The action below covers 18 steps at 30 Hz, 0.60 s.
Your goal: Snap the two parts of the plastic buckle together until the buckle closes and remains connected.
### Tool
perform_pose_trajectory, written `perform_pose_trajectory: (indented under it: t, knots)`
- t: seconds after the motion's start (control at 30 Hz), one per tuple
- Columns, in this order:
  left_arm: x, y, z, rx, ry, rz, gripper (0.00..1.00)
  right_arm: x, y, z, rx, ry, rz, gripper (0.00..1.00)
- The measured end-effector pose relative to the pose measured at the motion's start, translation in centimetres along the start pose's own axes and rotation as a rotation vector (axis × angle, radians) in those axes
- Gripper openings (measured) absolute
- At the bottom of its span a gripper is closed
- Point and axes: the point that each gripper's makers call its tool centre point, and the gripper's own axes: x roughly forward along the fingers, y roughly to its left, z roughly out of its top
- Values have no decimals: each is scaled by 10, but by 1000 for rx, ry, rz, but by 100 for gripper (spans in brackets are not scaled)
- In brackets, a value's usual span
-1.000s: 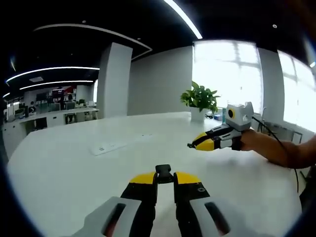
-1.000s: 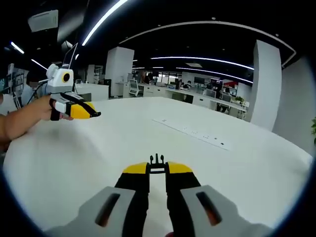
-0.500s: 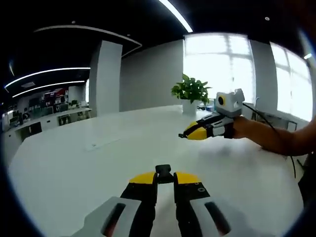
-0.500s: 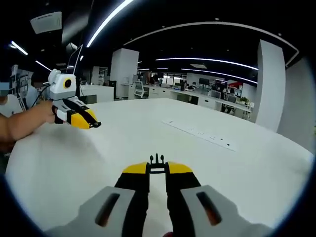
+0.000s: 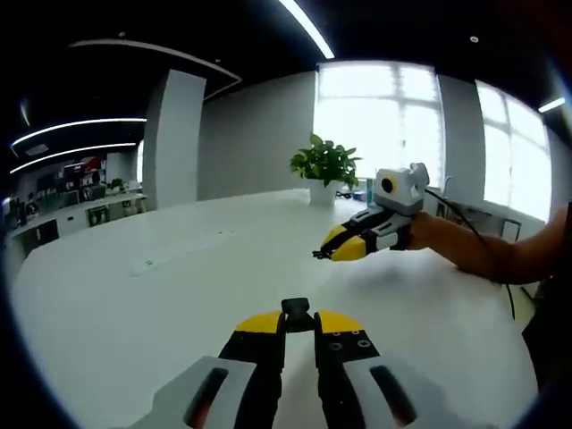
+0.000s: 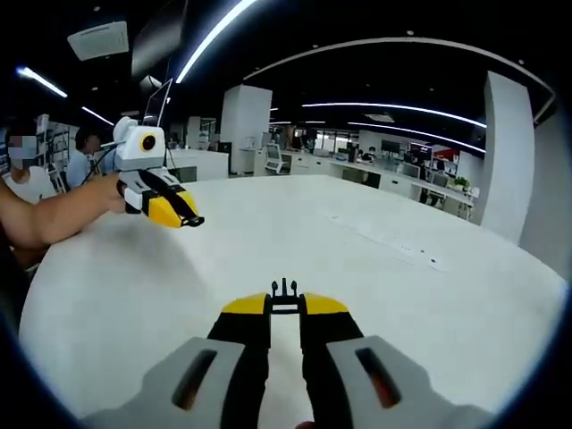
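Observation:
In the left gripper view my left gripper (image 5: 298, 320) is shut on a black buckle part (image 5: 297, 311) that sticks out between its yellow tips, above the white table (image 5: 134, 313). The right gripper (image 5: 332, 250) comes in from the right, held by a hand, with a small black piece at its tip. In the right gripper view my right gripper (image 6: 284, 304) is shut on the pronged black buckle part (image 6: 284, 290). The left gripper (image 6: 183, 215) hangs at the left, apart from it, a black piece at its tip.
A potted plant (image 5: 325, 166) stands at the table's far edge near the windows. A flat socket strip (image 5: 159, 259) lies in the table top, seen also as a socket strip (image 6: 407, 252). A cable (image 5: 465, 232) runs along the person's forearm. People sit at the far left (image 6: 27, 179).
Both views have swung, so the background shifted. Each gripper now appears nearer the middle of the other's view; the two buckle parts have come closer together. Both stay shut.

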Motion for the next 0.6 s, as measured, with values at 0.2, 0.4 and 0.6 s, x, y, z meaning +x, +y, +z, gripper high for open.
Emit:
perform_pose_trajectory:
  t: [0.2, 0.4, 0.6]
  knots:
    - [1, -8, -9, 14, 38, -48, 11, 4, 19, -1, -41, 9, 83, 10]
    - [0, -11, -9, 16, 42, -66, 11, 4, 25, -1, -44, 8, 109, 10]
    - [-1, -12, -12, 10, 52, -73, 11, 2, 22, 1, -30, -2, 105, 10]
